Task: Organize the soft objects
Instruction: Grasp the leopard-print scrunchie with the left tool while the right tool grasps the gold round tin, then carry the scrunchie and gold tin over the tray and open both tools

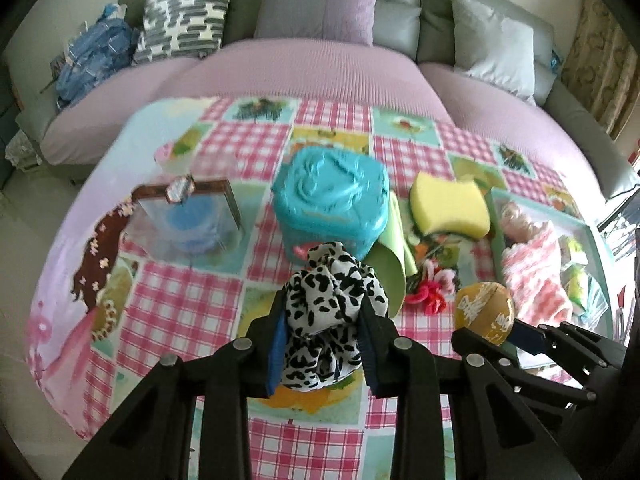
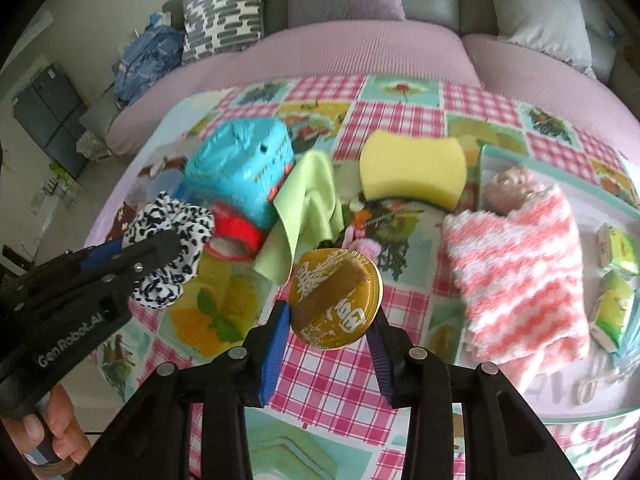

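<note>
The left claw [image 1: 324, 344] is clamped on a black-and-white spotted scrunchie [image 1: 326, 320], the fabric bunched between its blue pads and bulging above them. The right claw [image 2: 330, 320] pinches a gold foil-wrapped disc [image 2: 336, 298] (a brown band runs across its face) by its edges. Both hang above the checked table [image 2: 328, 384]. Just beyond the scrunchie sits a turquoise lidded box [image 1: 332, 200], a green cloth [image 2: 308, 208] draped beside it. Farther right lie a yellow sponge [image 2: 412, 170] and a pink-and-white fluffy cloth [image 2: 520, 276] on a tray [image 2: 504, 152].
</note>
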Available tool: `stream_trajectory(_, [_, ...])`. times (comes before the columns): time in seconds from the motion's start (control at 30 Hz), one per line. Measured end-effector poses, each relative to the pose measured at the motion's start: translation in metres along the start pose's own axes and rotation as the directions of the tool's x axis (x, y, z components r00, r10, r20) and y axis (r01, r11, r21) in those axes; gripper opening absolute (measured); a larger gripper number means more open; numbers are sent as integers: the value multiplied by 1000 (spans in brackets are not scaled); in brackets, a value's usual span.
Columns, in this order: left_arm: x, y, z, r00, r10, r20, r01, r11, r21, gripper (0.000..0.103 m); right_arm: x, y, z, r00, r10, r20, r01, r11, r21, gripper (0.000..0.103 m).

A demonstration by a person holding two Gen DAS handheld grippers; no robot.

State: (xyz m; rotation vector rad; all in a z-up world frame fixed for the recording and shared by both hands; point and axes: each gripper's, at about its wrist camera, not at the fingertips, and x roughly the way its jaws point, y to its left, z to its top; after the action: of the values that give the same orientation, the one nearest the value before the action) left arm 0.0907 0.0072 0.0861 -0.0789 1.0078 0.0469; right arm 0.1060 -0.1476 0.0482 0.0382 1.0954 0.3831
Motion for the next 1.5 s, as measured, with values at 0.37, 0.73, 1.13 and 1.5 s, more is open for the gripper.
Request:
stream_trajectory(0.37, [-28, -20, 8, 994, -35, 103, 31, 998, 48, 33, -46, -22, 10, 993, -42, 107, 35, 997, 68, 41])
stream_trajectory(0.73, [-16, -83, 6, 986, -110, 125, 92, 986, 140, 33, -82, -112, 2, 970, -200, 138, 151, 941, 303, 41])
stream_trajectory(1.13, [0, -173, -12, 970, -228, 80, 191, 927, 324, 34, -118, -200, -30, 929, -352, 114, 247, 820, 515, 43])
stream_trajectory(1.5, [41, -228, -35, 968, -237, -85, 251, 873, 419, 35, -84, -234, -52, 940, -340, -31, 301, 781, 548, 43])
